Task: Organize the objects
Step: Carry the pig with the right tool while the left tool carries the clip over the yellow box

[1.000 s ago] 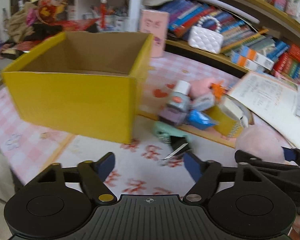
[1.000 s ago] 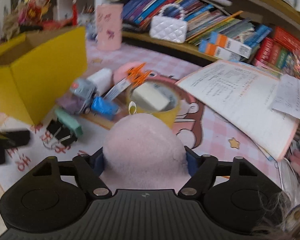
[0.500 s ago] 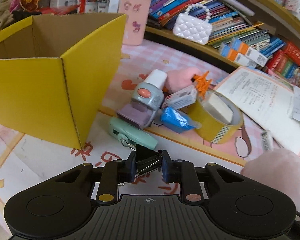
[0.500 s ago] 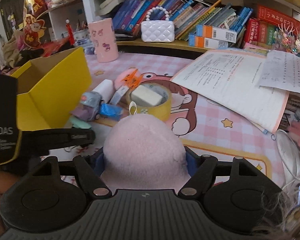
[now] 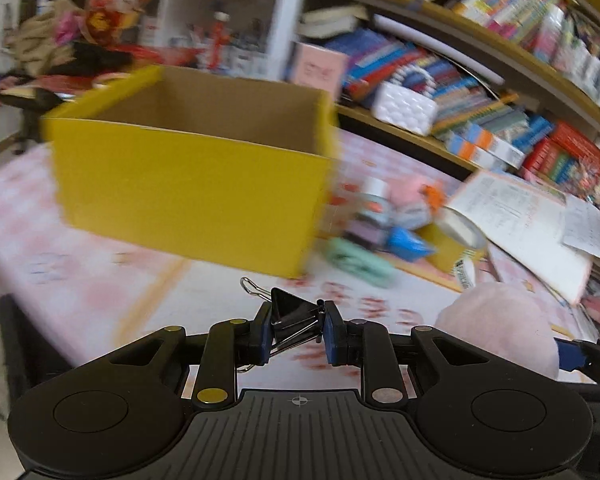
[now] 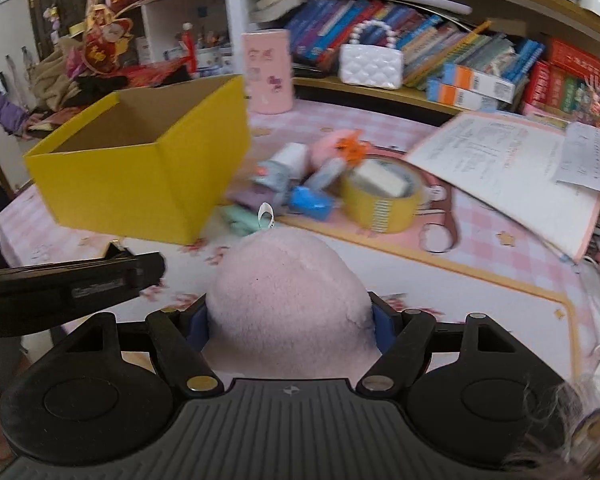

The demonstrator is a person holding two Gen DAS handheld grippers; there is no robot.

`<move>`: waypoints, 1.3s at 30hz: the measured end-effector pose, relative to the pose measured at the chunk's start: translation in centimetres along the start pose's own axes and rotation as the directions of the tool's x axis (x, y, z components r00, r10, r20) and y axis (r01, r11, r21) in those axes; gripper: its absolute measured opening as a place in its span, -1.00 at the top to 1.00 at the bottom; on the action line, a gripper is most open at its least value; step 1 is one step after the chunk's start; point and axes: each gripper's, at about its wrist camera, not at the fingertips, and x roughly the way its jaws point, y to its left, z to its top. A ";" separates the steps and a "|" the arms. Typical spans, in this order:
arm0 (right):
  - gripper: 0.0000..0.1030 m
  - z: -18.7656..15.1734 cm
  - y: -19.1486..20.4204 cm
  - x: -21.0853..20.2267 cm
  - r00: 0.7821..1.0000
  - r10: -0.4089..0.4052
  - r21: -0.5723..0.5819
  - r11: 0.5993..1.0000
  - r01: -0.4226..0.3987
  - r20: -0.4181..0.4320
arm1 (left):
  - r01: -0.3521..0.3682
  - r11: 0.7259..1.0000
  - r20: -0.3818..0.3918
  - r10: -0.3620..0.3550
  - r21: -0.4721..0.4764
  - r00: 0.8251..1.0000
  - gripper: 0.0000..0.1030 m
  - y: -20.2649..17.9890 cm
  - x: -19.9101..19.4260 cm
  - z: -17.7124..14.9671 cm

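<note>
A black binder clip and a pink plush ball hang clamped above the table, near an open yellow box.

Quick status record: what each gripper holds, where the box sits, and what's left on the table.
left gripper: shut on black binder clip, lifted off the table
right gripper: shut on pink plush
yellow box: open top, no contents visible, ahead of both grippers
left on table: tape roll, mint stapler, blue packet, other small items, blurred
open book: lying at the right
</note>
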 end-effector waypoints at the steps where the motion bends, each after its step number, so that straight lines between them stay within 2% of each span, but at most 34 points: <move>1: -0.43 -0.1 1.1 -0.1 1.000 0.006 -0.009 1.000 -0.006 0.002 | -0.015 1.000 0.007 0.015 -0.004 1.000 0.55 1.1 -0.7 0.0; 4: -0.43 -0.4 4.2 -0.5 1.000 0.024 -0.036 0.999 -0.023 0.009 | -0.070 0.998 0.034 0.070 0.009 0.997 0.55 4.2 -2.9 0.0; 9: -0.43 -1.2 8.8 -0.7 1.000 0.010 -0.031 0.999 -0.011 -0.008 | -0.110 0.994 0.055 0.109 0.020 0.993 0.55 8.0 -6.1 -0.3; 21: -0.43 -3.6 17.9 -1.9 0.999 0.036 -0.021 0.999 -0.036 -0.009 | -0.118 0.991 0.041 0.115 0.059 0.992 0.55 14.4 -10.0 -2.3; 28: -0.43 -4.6 20.0 -2.5 1.000 0.023 0.005 1.000 -0.023 -0.019 | -0.094 0.994 0.050 0.091 0.060 0.995 0.55 16.4 -11.1 -2.7; 39: -0.43 -4.8 21.0 -2.9 0.999 -0.012 0.019 1.000 0.012 -0.031 | -0.040 0.996 0.065 0.035 0.077 0.997 0.55 17.6 -11.6 -2.5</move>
